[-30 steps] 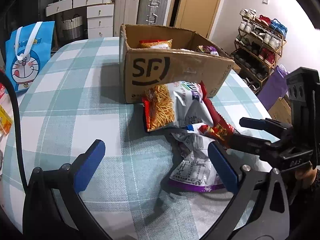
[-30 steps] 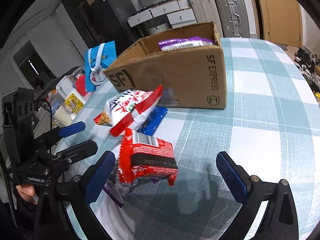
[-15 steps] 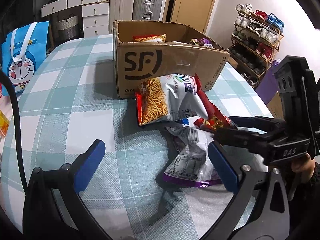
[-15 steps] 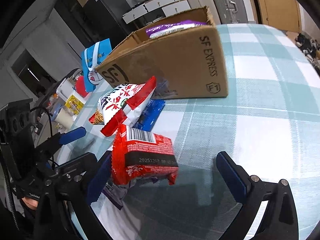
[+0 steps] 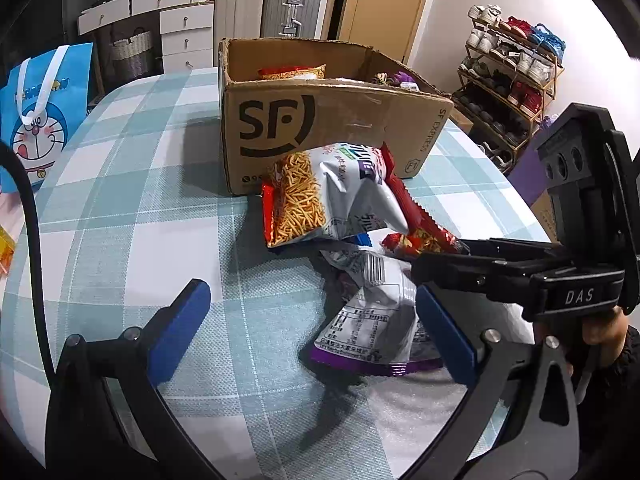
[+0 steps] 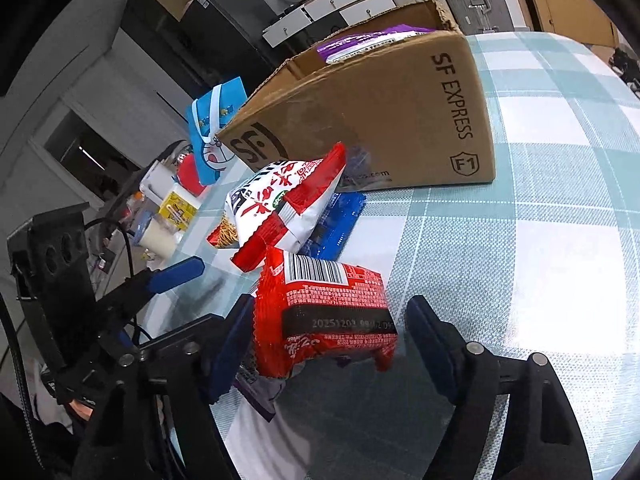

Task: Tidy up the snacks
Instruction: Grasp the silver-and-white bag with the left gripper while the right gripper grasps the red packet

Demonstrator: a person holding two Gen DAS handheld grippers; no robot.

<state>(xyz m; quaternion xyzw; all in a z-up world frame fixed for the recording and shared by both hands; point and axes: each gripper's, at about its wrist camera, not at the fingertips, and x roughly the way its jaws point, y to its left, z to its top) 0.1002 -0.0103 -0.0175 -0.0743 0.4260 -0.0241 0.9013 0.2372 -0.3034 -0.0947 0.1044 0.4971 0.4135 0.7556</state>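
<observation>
A brown SF cardboard box (image 5: 320,128) (image 6: 380,120) stands open on the checked table with snack packs inside. In front of it lie a white noodle-snack bag (image 5: 332,196) (image 6: 280,204), a blue pack (image 6: 334,224), a white and purple pack (image 5: 376,320) and a red pack (image 6: 326,312) (image 5: 420,240). My right gripper (image 6: 324,348) is open, its fingers on either side of the red pack; I cannot tell whether they touch it. My left gripper (image 5: 312,332) is open and empty above the table, beside the white and purple pack.
A blue Doraemon bag (image 5: 36,116) stands at the table's left edge. Bottles and small packs (image 6: 168,216) crowd that side. A shoe rack (image 5: 516,76), suitcases (image 5: 292,4) and drawers stand beyond the table. The right gripper's body (image 5: 560,276) reaches in beside the left gripper.
Both grippers have moved closer to the snack pile. My right gripper's fingers have narrowed from wide open to flank the red pack. The left gripper stays open.
</observation>
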